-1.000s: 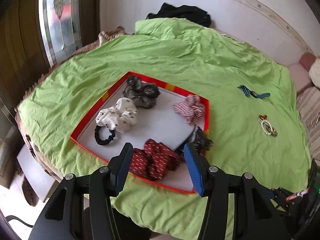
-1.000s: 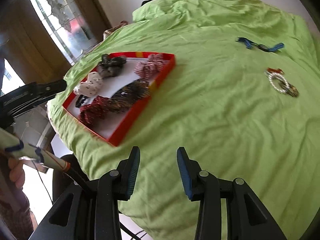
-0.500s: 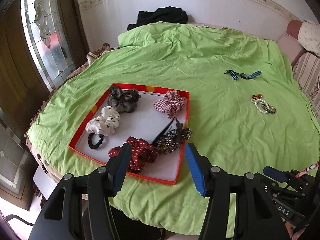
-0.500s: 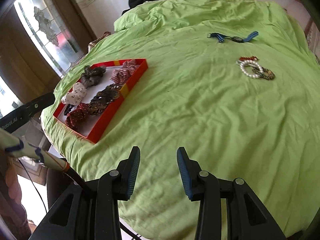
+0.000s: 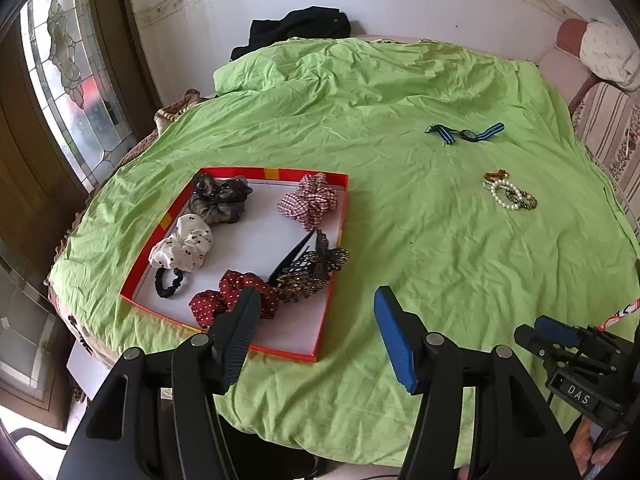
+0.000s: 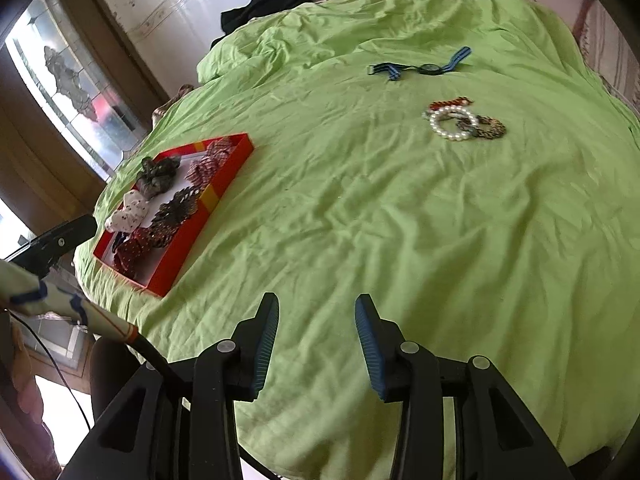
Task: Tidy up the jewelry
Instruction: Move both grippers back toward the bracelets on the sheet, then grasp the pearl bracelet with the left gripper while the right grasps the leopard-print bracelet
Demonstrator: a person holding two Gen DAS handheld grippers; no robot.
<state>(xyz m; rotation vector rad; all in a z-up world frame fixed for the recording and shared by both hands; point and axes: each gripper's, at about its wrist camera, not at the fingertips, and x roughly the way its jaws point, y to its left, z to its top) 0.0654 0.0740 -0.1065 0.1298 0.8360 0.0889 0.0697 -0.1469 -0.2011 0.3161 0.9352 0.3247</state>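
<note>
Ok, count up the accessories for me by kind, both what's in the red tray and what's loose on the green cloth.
Fabric scrunchies in the red tray: 4
Black elastic hair tie: 1
Dark lace hair clip: 1
Striped-strap watch on the green cloth: 1
Bracelets in a pile: at least 3, overlapping
Total: at least 10

Your left tongs [image 5: 316,304] hang above the bed's near edge, jaws spread wide, gripping nothing. Your right tongs [image 6: 317,312] hang likewise, jaws parted and empty.
</note>
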